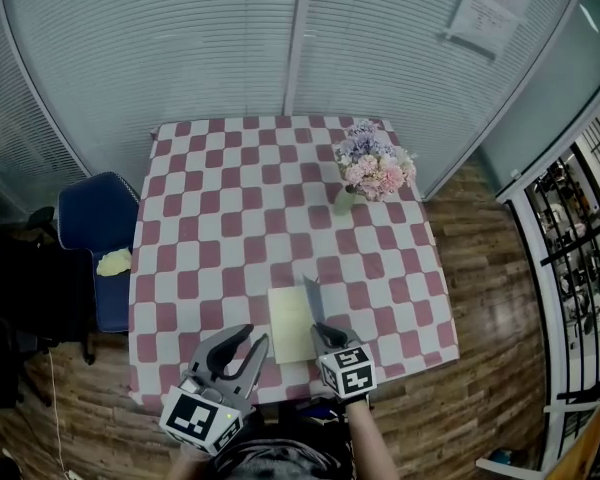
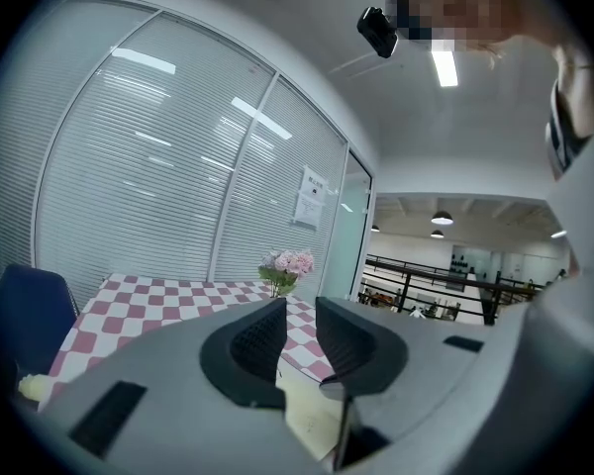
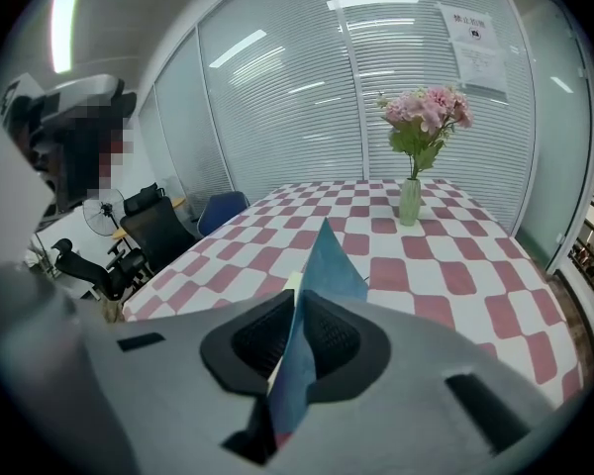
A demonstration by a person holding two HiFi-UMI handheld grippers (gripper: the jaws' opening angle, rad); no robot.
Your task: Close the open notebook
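The right hand-held gripper (image 3: 295, 315) pinches the blue cover (image 3: 329, 255) of the notebook (image 1: 290, 325), holding it upright near the front edge of the checked counter (image 1: 230, 198). That thin grip could slip or drag the notebook sideways, because the left hand-held gripper (image 1: 238, 356), spread and empty, pins nothing.

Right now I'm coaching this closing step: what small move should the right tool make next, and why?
Probably swing the right tool leftward in the head view and down. It pinches the blue cover, which stands upright beside the cream page lying flat, so laying it over should shut the notebook.
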